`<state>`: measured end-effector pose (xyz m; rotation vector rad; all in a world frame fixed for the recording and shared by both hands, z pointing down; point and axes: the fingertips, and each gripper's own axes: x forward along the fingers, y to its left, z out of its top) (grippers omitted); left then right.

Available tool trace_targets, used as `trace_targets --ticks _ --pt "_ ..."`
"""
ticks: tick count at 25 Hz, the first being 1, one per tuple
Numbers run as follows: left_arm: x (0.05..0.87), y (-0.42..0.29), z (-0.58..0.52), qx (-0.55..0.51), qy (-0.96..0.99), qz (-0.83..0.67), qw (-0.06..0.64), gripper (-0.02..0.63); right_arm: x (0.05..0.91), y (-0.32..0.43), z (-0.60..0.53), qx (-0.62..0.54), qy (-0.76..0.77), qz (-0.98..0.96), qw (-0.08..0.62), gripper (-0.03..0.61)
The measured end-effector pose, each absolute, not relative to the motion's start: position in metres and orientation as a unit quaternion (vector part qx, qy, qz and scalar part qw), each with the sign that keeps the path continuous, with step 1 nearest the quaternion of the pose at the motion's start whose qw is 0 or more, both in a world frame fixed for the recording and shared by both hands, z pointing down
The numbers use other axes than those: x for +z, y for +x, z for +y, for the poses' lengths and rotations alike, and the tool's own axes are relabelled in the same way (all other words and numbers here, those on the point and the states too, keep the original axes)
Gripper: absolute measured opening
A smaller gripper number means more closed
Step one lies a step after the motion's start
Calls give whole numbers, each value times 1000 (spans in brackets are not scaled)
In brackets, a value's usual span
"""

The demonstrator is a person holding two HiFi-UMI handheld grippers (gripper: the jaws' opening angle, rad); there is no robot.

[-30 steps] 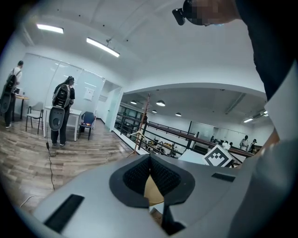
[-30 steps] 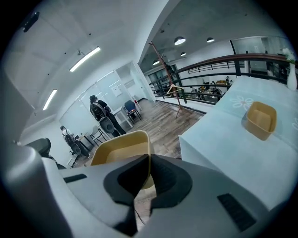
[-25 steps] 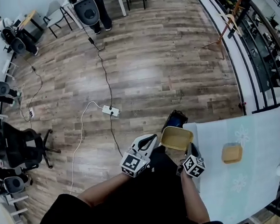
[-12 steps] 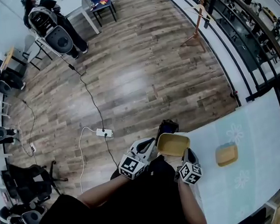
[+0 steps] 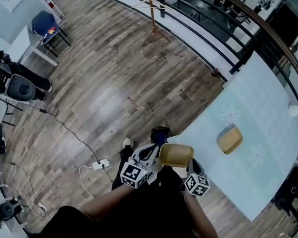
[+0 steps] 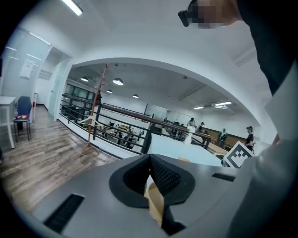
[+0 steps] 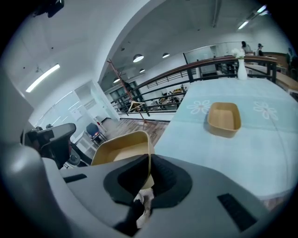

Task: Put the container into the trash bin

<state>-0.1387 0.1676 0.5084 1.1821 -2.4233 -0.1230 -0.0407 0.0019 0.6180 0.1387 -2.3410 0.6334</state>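
A tan open container (image 5: 176, 155) hangs in front of me just off the table's near corner, held from both sides. My left gripper (image 5: 155, 154) is shut on its left rim, and a strip of that tan wall (image 6: 156, 204) shows between its closed jaws. On the opposite rim my right gripper (image 5: 190, 165) is shut too; the right gripper view shows the container (image 7: 122, 149) rising from the jaws, with a white crumpled scrap (image 7: 144, 200) below. A dark bin-like object (image 5: 160, 134) stands on the floor just beyond the container.
A second tan container (image 5: 230, 140) lies on the pale blue table (image 5: 256, 107) at the right. A white power strip (image 5: 101, 165) and its cable lie on the wooden floor at the left. Railings (image 5: 204, 39) run behind the table; office chairs (image 5: 15, 85) stand far left.
The head view has swung round, so table and floor have shifted in the picture. The container stays held between both grippers, a little lower and further left in view.
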Motion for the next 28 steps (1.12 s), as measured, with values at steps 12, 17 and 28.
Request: trace_targets --ticks 12,17,28 --pt "525 -231 201 -3 597 -767 235 14 611 -30 49 291 308 -857 292 41" --pt "534 -247 215 24 652 -715 250 14 627 -19 81 374 391 -801 256 41" --pt "556 -203 206 94 743 -609 262 14 694 1 153 438 479 -725 232 41"
